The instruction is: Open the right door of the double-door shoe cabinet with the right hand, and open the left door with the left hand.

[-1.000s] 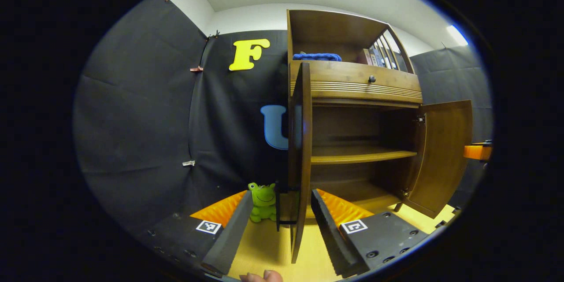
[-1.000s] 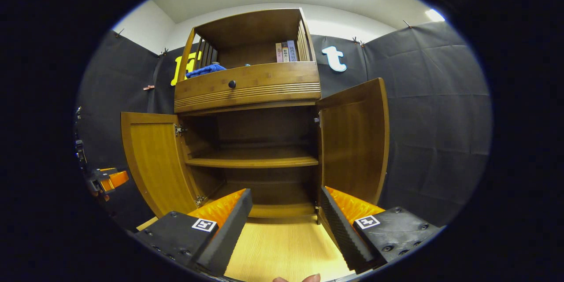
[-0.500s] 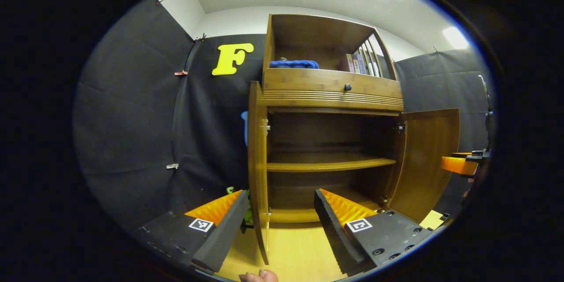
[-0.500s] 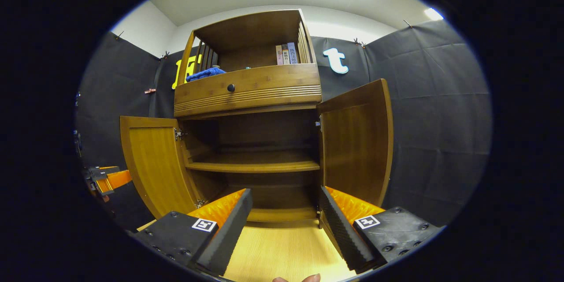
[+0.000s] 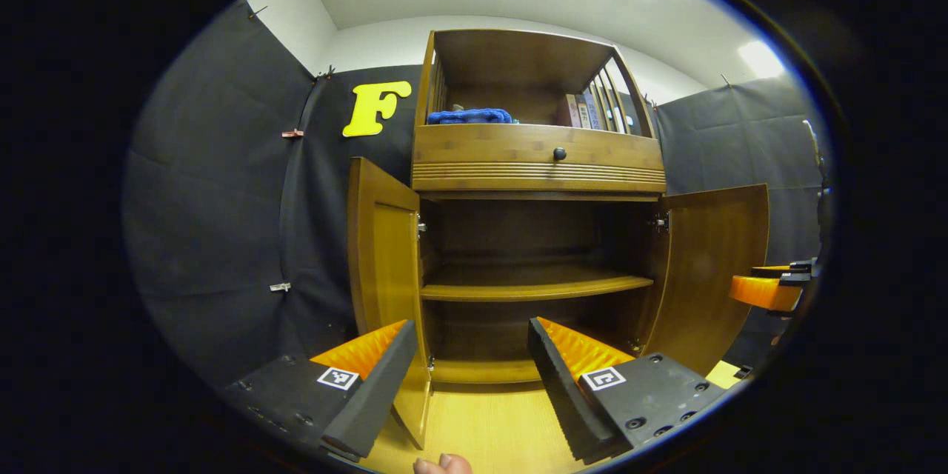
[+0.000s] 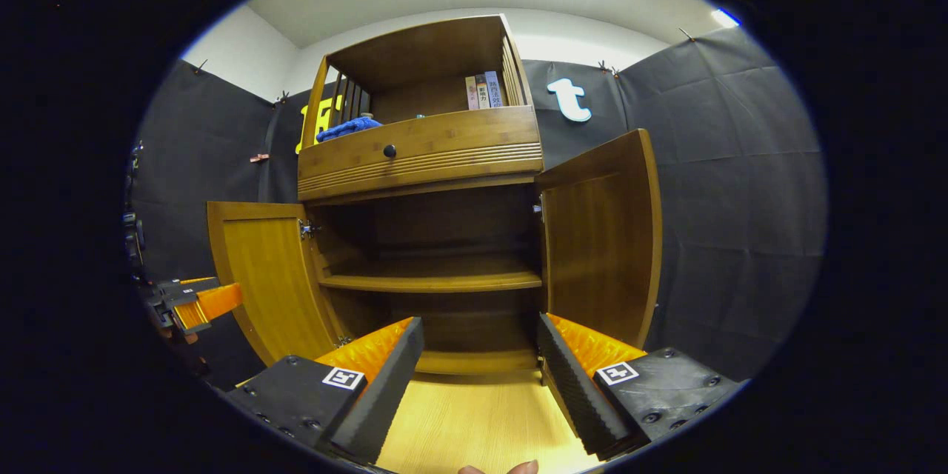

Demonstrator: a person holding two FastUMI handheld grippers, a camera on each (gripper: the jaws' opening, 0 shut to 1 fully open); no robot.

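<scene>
While both doors stand swung out, the shoe cabinet (image 5: 537, 163) reads as open, so the task looks essentially done. Left door (image 5: 385, 266) hangs off the cabinet's left side, nearly edge-on in the left gripper view; right door (image 6: 600, 237) hangs off its right side, swung wide. Left gripper (image 5: 470, 385) sits in front of the cabinet's lower opening, jaws spread with nothing between them, the left door's bottom edge just beside the left finger, contact not clear. Right gripper (image 6: 480, 381) is also in front of the opening, jaws spread and empty, close to the right door's lower edge but apart from it.

Judgement on the step: just clear out. Back each gripper straight away from the cabinet without brushing a door, since a nudge could swing it back toward shut. If the left door needs more swing, push on its inner face near the free edge, not near the hinge.

Inside the cabinet: one bare shelf (image 5: 533, 283), dark interior. Above the doors: a drawer with a small dark knob (image 5: 560, 154). On top of that, an open compartment with a blue cloth (image 5: 468, 116) and a few books (image 6: 483, 91). Light wood floor (image 6: 474, 422) lies in front of the cabinet, black cloth wall (image 6: 733, 200) behind and beside it, white ceiling with strip lights above.
</scene>
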